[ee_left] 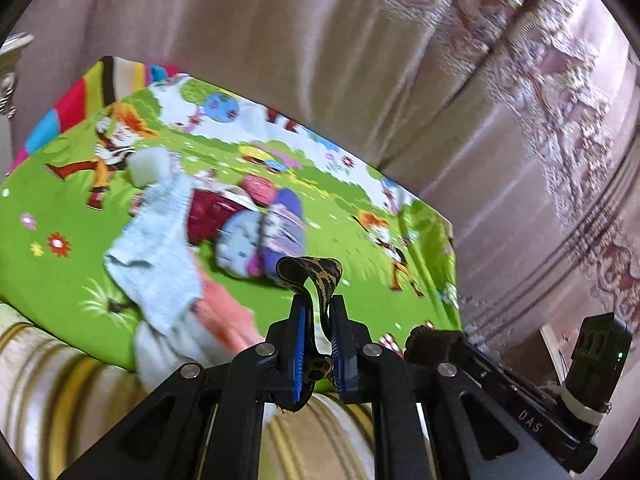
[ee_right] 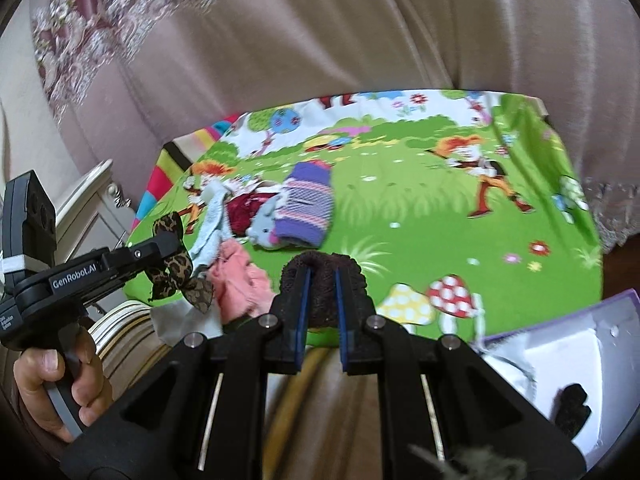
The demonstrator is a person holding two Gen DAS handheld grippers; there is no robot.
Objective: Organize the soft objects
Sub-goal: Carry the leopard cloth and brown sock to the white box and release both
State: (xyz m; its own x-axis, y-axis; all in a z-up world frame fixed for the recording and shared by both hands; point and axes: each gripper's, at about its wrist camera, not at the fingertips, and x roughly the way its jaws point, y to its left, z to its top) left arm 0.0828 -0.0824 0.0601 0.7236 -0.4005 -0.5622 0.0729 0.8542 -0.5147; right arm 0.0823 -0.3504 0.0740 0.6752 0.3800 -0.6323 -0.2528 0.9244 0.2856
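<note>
Mid-sort: the left gripper (ee_left: 319, 300) pinches a leopard-print band (ee_left: 310, 276), the right gripper (ee_right: 322, 276) a dark brown scrunchie (ee_right: 320, 280), above the play mat's (ee_right: 400, 216) near edge; each likely goes next to the white box (ee_right: 560, 344).

A leopard-print ribbon (ee_left: 316, 276), tan with black spots. A dark brown fuzzy sock (ee_right: 320, 284). The mat (ee_right: 420, 216) is bright green with cartoon figures, flowers and red and yellow spotted mushrooms. On it, a purple striped sock (ee_right: 306, 210), a pale blue cloth (ee_left: 156, 256) and a pink one (ee_right: 240, 284).
</note>
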